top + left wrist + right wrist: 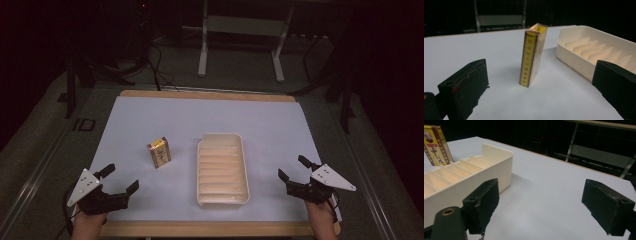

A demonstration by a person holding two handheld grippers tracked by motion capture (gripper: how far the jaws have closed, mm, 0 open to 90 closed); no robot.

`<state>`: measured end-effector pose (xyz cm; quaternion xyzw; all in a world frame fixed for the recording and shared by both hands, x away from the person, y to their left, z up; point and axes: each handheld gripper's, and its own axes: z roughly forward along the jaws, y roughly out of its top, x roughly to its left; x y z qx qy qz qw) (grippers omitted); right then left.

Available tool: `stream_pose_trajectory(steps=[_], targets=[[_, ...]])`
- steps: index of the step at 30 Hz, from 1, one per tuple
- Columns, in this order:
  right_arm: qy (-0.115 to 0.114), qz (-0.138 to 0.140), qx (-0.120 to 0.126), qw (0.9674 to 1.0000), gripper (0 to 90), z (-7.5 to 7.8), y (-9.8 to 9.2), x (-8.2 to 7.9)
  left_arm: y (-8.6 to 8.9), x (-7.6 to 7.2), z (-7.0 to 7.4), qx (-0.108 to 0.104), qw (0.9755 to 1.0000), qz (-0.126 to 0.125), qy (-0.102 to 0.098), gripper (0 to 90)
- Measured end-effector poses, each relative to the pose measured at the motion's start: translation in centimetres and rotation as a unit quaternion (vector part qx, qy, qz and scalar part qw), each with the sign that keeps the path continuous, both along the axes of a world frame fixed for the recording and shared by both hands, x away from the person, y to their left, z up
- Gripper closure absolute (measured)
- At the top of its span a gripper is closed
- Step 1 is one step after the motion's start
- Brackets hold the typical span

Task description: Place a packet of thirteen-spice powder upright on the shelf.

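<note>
On white table [150,120], yellow box [159,152] upright, ribbed tray [222,170], both claws gaping, dark room

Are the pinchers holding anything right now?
No, nothing is held. The left gripper and the right gripper both stand open on the table, apart from the yellow box and the cream tray.

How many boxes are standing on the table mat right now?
1. A small yellow box stands upright left of the cream ribbed tray, ahead of the open left gripper. Nothing seems hidden.
</note>
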<state>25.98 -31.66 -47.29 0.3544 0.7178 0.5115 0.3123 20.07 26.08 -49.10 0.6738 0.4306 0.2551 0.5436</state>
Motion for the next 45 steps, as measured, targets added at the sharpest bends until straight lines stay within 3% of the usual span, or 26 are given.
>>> stream_pose_trajectory(steps=[3,6,8,11,13,15,18,21,23,30,34,36,39,41,45], targets=[[-0.005,0.001,-0.003,1.0,14.4,0.2,0.0,-0.1,-0.3,0.1,0.1,-0.001,0.9999,-0.008,0.011,0.9],[-0.001,0.007,-0.003,1.0,14.4,0.4,0.1,0.0,-0.8,0.3,0.3,0.023,0.999,-0.031,0.022,0.9],[0.002,0.01,0.0,0.9999,14.4,0.6,0.2,0.0,-1.1,0.6,0.4,0.026,0.9979,-0.047,0.037,0.9],[-0.004,0.014,0.0,0.9999,14.4,0.8,0.1,-0.1,-1.2,0.8,0.7,0.024,0.9971,-0.057,0.043,0.9],[-0.007,0.011,0.004,0.9999,14.4,0.8,-0.2,-0.3,-1.1,1.0,1.1,0.01,0.9964,-0.068,0.05,0.9],[-0.008,0.006,0.01,0.9999,14.4,0.8,-0.4,-0.3,-1.1,1.2,1.5,0.01,0.9944,-0.086,0.06,0.9],[-0.015,-0.001,0.017,0.9997,14.5,1.1,-0.6,-0.4,-1.2,1.3,2.3,0.048,0.991,-0.101,0.074,0.8],[-0.02,-0.002,0.014,0.9997,14.4,1.3,-0.6,-0.6,-1.1,1.7,3.0,0.068,0.9859,-0.109,0.107,0.9],[-0.021,0.001,0.012,0.9997,14.4,1.3,-0.5,-0.7,-1.2,1.9,3.4,0.078,0.9815,-0.114,0.133,0.8],[-0.016,0.005,0.004,0.9998,14.4,1.1,-0.3,-0.6,-1.7,2.3,4.8,0.116,0.9686,-0.132,0.176,0.8],[-0.013,0.007,0.001,0.9999,14.4,1.0,-0.2,-0.6,-2.0,2.6,5.1,0.151,0.954,-0.152,0.209,0.8],[-0.015,0.01,-0.001,0.9998,14.4,1.1,-0.2,-0.7,-2.0,2.7,5.1,0.162,0.9484,-0.159,0.221,0.8],[-0.015,0.011,-0.002,0.9998,14.5,1.1,-0.1,-0.7,-2.0,2.9,5.0,0.186,0.9342,-0.17,0.252,0.8],[-0.015,0.013,-0.006,0.9998,14.4,1.1,0.0,-0.8,-1.9,3.0,4.7,0.201,0.9264,-0.17,0.269,0.8],[-0.017,0.016,-0.014,0.9996,14.4,1.1,0.2,-0.8,-1.6,3.2,4.4,0.214,0.9158,-0.169,0.295,0.8]])
